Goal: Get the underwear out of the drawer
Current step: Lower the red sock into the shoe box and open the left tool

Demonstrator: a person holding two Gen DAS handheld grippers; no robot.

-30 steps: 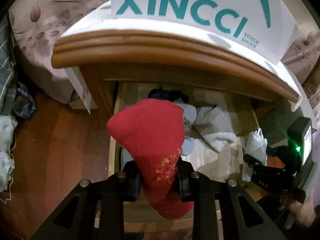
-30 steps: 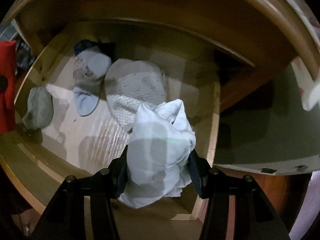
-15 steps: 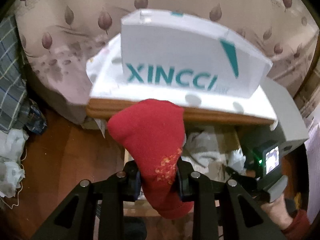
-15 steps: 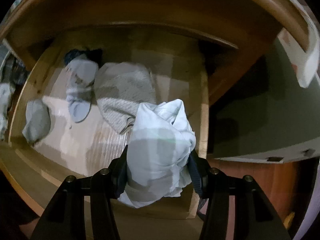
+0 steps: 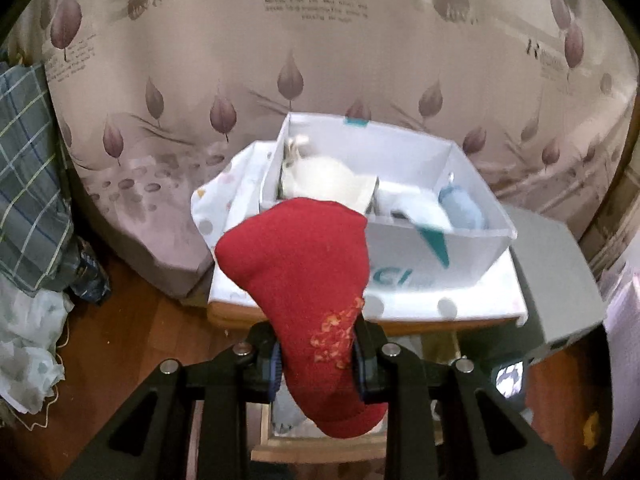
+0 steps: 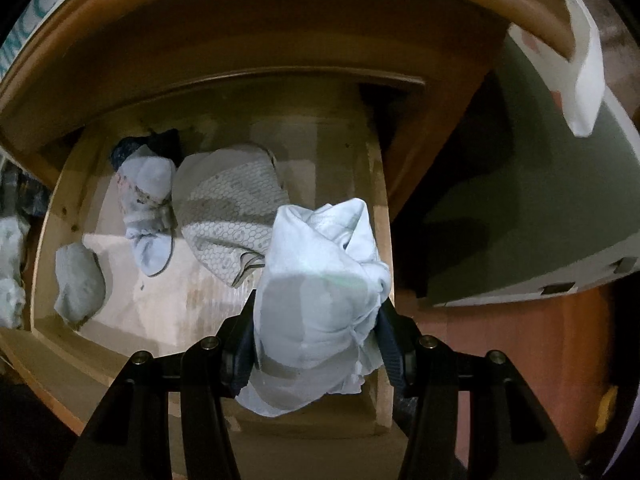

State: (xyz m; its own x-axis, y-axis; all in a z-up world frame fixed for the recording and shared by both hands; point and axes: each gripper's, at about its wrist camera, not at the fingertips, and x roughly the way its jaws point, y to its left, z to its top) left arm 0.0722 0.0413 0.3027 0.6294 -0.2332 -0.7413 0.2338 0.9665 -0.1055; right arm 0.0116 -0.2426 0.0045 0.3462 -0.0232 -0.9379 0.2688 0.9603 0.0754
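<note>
My left gripper (image 5: 316, 364) is shut on a red sock (image 5: 304, 272) with an orange pattern, held high in front of a white shoe box (image 5: 404, 240) on the nightstand top. The box holds a pale garment (image 5: 324, 178) and a light blue item (image 5: 460, 208). In the right wrist view my right gripper (image 6: 318, 344) is shut on a bundle of white underwear (image 6: 320, 296) above the open wooden drawer (image 6: 56, 216). On the drawer floor lie a patterned white garment (image 6: 228, 216), a light blue sock (image 6: 148, 204), a dark item (image 6: 160, 146) and a grey sock (image 6: 78, 280).
A bed with leaf-print bedding (image 5: 320, 64) stands behind the nightstand. Plaid fabric (image 5: 28, 168) and white cloth (image 5: 24, 344) lie left on the wooden floor (image 5: 132, 332). A grey box (image 5: 556, 280) sits right of the nightstand. The nightstand's top edge (image 6: 280, 24) overhangs the drawer.
The left gripper has risen with the red sock from drawer level to above the nightstand, so the box's inside now shows. The right gripper has rolled and shifted slightly, still gripping the white underwear.
</note>
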